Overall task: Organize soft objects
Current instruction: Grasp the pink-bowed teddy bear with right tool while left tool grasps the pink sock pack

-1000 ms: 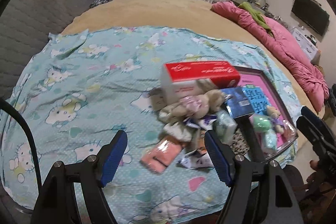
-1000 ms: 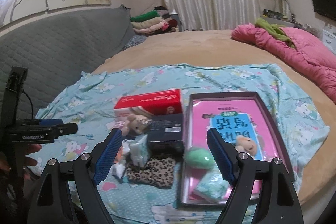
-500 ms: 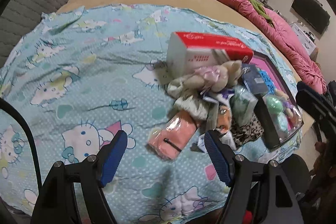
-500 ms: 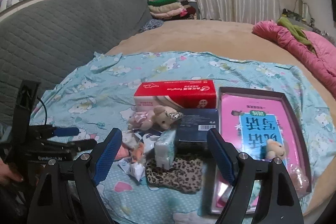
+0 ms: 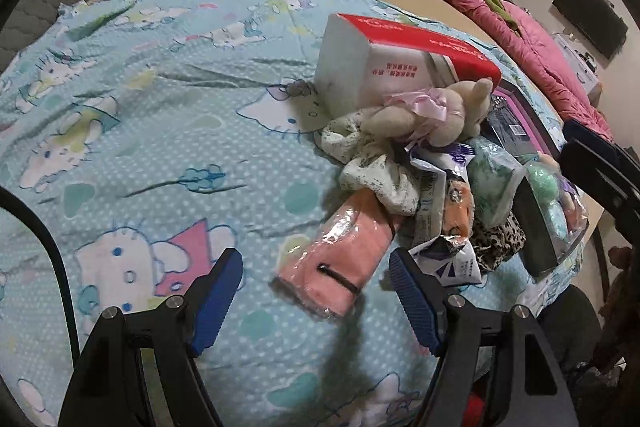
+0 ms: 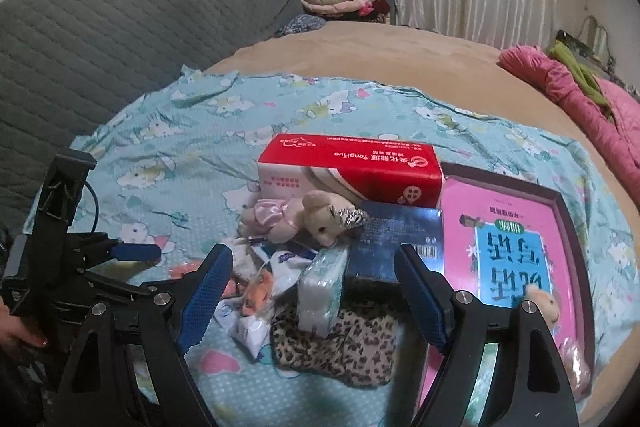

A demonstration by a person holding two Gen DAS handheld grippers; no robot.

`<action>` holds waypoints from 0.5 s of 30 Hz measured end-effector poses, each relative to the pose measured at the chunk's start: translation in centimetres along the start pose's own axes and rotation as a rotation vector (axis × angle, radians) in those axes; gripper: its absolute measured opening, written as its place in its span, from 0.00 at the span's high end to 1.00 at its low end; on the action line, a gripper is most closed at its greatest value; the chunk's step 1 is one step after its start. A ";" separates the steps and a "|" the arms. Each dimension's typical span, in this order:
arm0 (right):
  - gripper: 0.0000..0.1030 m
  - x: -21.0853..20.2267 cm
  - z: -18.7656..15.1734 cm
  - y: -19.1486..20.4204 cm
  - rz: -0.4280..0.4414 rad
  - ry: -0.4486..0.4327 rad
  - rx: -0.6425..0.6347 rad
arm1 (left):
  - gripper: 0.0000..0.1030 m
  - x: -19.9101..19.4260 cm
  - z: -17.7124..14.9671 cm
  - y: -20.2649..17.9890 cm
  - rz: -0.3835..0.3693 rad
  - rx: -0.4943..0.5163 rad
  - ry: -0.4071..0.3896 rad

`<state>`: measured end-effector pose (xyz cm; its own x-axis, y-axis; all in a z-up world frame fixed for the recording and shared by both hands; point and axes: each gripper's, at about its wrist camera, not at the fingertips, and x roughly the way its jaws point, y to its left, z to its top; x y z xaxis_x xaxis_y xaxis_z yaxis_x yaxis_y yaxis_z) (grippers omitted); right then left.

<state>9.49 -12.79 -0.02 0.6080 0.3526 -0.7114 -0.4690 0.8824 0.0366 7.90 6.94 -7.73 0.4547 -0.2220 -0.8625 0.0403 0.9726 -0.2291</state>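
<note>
A heap of soft things lies on the cat-print sheet (image 5: pixel 160 155). In the left wrist view my left gripper (image 5: pixel 316 287) hangs open just short of a pink cloth in clear wrap (image 5: pixel 344 251), pads apart from it. Beyond lie a white floral cloth (image 5: pixel 372 167) and a plush bear (image 5: pixel 432 115) in a pink dress. In the right wrist view my right gripper (image 6: pixel 314 279) stands open above a green-white tissue pack (image 6: pixel 320 291) and a leopard-print cloth (image 6: pixel 340 351). The bear (image 6: pixel 308 219) lies behind them, and the left gripper (image 6: pixel 132 251) shows at the left.
A red and white tissue box (image 6: pixel 348 167) and a dark blue box (image 6: pixel 400 239) stand behind the heap. A dark-rimmed tray (image 6: pixel 568 211) on the right holds a pink book and small toys. A pink quilt (image 6: pixel 580 107) lies far right, a grey headboard (image 6: pixel 120 27) at the left.
My left gripper has dropped closer to the sheet, so the pink wrapped cloth now sits right before its fingers. My right gripper has swung left from the tray toward the heap. Both stayed open.
</note>
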 end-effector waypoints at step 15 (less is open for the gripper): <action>0.19 6.7 2.0 2.2 -0.155 0.125 -0.390 | 0.27 1.7 0.7 0.5 -0.068 -0.005 0.006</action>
<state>13.78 -7.90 -3.32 0.6191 0.1633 -0.7682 -0.5996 0.7300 -0.3280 9.34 7.12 -9.01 0.4455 -0.2876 -0.8478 0.0667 0.9550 -0.2889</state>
